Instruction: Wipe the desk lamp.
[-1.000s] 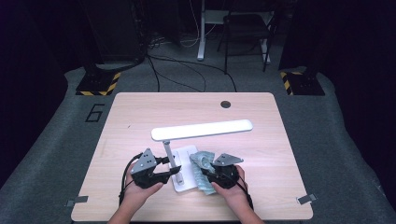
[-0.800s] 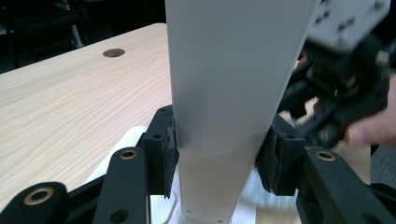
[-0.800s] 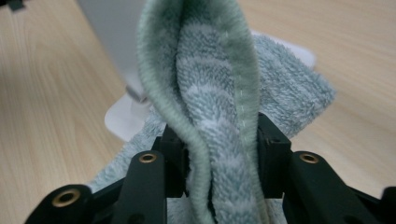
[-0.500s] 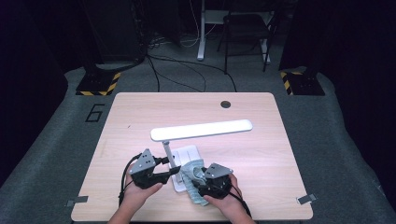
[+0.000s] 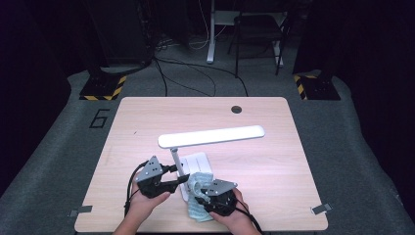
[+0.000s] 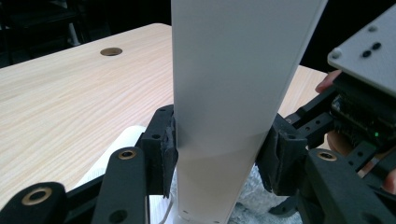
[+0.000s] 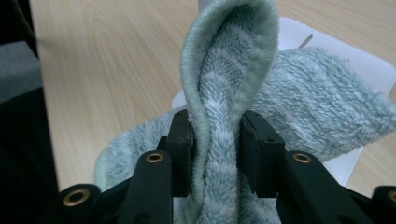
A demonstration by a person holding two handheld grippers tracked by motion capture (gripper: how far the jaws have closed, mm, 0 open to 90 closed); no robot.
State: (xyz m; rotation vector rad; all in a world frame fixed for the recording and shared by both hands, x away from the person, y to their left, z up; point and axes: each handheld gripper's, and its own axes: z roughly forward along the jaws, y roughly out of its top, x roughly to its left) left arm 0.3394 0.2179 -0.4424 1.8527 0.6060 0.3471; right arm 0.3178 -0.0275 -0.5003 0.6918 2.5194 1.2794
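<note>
In the high view, the near part of the flat white rectangular lamp base (image 5: 198, 161) lies hidden under the crumpled pale green terry cloth (image 5: 198, 188) and the two grippers. The person's forearms are cut off by the bottom edge, below that base. In the left gripper view, the upright white lamp post (image 6: 233, 93) runs out past the top edge, so its head is unseen. In the right gripper view, the cloth (image 7: 224, 93) covers much of the base (image 7: 364, 60).
</note>
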